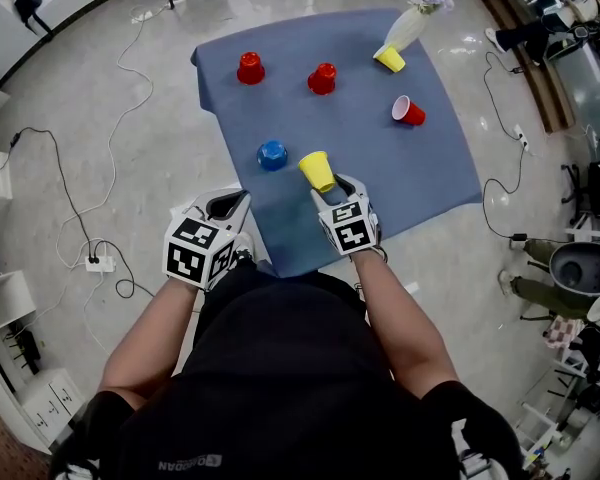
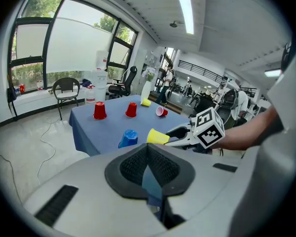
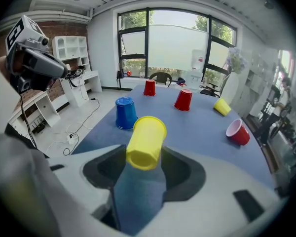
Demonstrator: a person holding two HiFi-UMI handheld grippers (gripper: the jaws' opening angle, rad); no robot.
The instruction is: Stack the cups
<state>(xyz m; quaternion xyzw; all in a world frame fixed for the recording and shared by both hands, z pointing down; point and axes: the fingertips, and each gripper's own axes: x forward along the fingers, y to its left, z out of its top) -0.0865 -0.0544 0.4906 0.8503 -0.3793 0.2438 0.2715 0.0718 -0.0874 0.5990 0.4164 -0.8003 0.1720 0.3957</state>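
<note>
1. Presently, the right tool (image 1: 332, 190) is clamped on a yellow cup (image 1: 318, 171), gripping the narrow base end. The wider mouth points away from the person, and the cup is tilted and held clear of the blue-clothed tabletop (image 1: 430, 168).
2. The left tool (image 1: 225, 208) rests at about 8 o'clock of the held cup, at the near edge of the cloth. Its jaws are together with nothing between them.
3. A blue cup (image 1: 272, 155) stands mouth-down just beside the held cup at 10 o'clock.
4. Two red cups stand mouth-down towards 11 o'clock (image 1: 250, 68) and 12 o'clock (image 1: 322, 78), well apart from it.
5. A red cup on its side (image 1: 408, 111) lies at 2 o'clock. A second yellow cup (image 1: 389, 59) lies at 1 o'clock, just beside a vase of flowers (image 1: 410, 23).
6. Handling, as a judgement: these look like thin plastic party cups, so light, smooth and easily dented.
   - A gentle pinch low on the wall, where the base stiffens it, should hold without crushing.
   - The mouth must stay free so it can slip over the blue cup's upturned base.
</note>
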